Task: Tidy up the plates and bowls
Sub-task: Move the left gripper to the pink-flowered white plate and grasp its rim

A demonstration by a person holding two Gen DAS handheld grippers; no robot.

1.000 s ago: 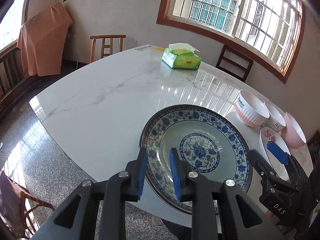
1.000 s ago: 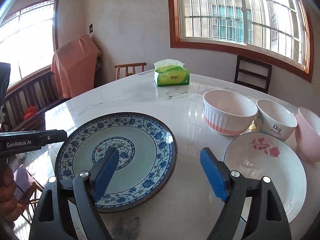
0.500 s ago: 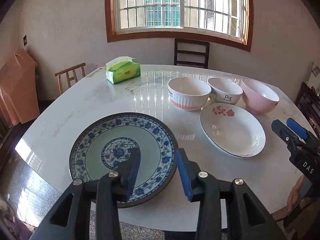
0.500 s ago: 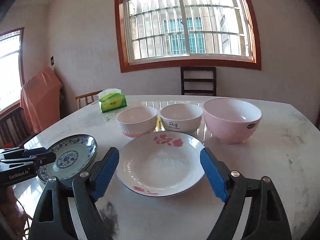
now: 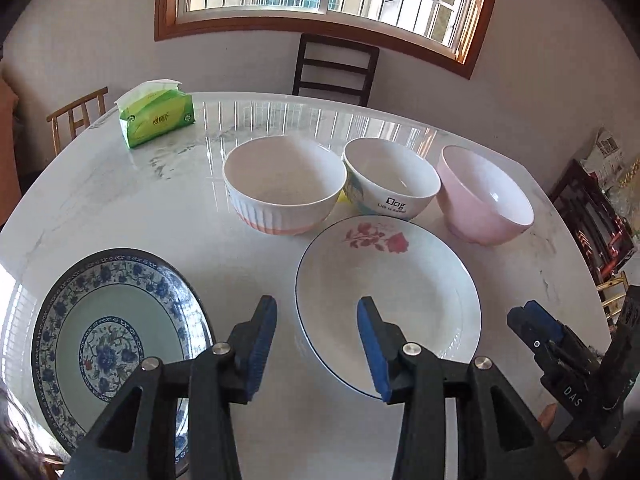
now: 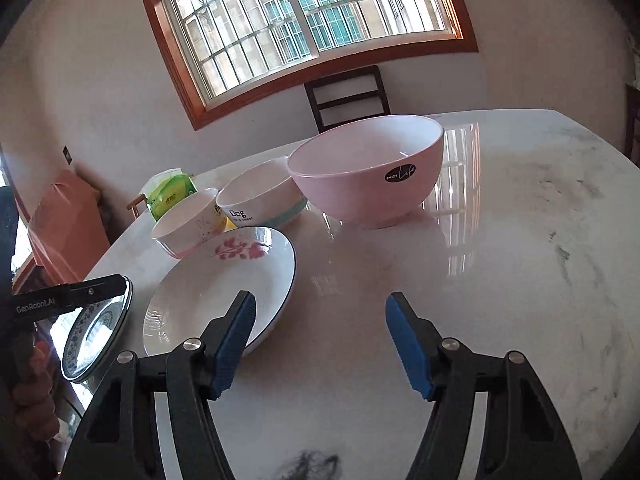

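White with a pink rose print and a thin dark rim, the shallow plate [image 5: 387, 304] lies flat on the marble counter [image 5: 160, 208], straight ahead of the left gripper [image 5: 317, 344]. Its near-left edge sits between and below the blue fingers [image 5: 262, 344], which stand spread and grip nothing; those jaws opened a little earlier in the second and have barely moved since. To the left, just beside that gripper, rests the blue-patterned plate [image 5: 116, 344], also flat and free.

Behind the rose plate stand three bowls in a row: a ribbed white bowl [image 5: 284, 186], a small printed bowl [image 5: 390, 178] touching or nearly touching it, and a pink bowl [image 5: 484, 196] a little apart on the right.

From the right wrist view, the right gripper [image 6: 318, 344] hovers over bare counter, its fingers [image 6: 234, 340] spread with nothing between them, though the jaws have just been narrowing. The rose plate's right rim lies just at its left finger, and the pink bowl is ahead, well beyond the tips.

Judging by this, the left hand is squarest to the rose plate, while the right one is nearer the pink bowl. A round plate has no long axis, so any rim point will serve.
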